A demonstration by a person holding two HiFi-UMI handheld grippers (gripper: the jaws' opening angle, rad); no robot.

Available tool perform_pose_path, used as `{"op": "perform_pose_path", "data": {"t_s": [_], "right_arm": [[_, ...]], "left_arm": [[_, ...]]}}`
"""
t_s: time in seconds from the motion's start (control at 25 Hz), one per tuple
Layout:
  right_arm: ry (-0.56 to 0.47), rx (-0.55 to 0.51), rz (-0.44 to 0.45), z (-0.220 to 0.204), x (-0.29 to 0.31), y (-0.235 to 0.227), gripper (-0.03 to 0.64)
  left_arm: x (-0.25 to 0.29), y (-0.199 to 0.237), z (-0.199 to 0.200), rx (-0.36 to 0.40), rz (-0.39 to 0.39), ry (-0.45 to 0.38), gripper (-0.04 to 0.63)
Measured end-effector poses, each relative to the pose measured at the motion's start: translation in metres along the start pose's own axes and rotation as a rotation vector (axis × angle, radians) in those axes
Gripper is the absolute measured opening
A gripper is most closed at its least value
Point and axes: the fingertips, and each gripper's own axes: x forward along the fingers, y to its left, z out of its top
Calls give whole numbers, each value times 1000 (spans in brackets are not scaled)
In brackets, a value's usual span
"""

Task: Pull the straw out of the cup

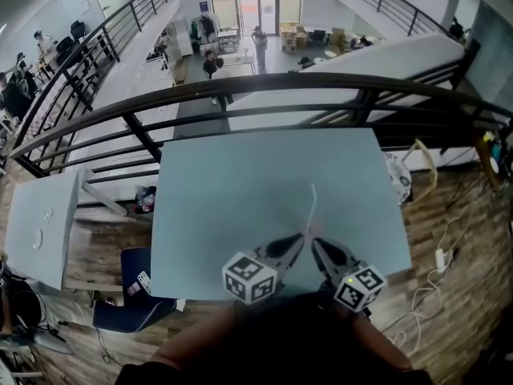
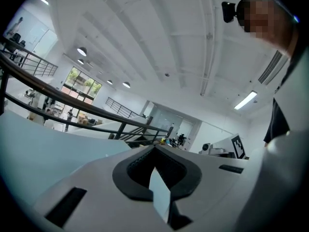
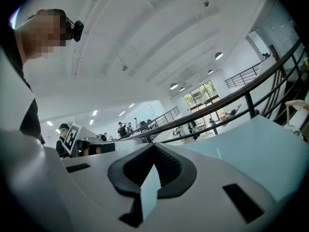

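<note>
straw [image 1: 312, 207] is thin and white; lying flat on the table [image 1: 224, 199]; just below frame centre, running near-vertical

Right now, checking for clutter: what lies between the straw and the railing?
Only bare table top. The head view shows it running from the straw to the far edge below the railing.

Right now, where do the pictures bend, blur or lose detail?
Head view: fisheye bows the railing; the straw is faint against the pale table. Left gripper view and right gripper view: black corners, bent lines, even light, no harsh glare.
</note>
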Motion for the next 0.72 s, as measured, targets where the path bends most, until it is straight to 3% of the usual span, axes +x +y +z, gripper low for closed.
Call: {"op": "perform_pose_path", "data": {"t_s": [0.44,0.72], "right_arm": [[8,16,-33,11,18,-34,12],[45,-1,3,18,35,-59,12]], "left_arm": [[11,23,5,-6,29,9,11],[34,43,1,-18,70,30,11]]}}
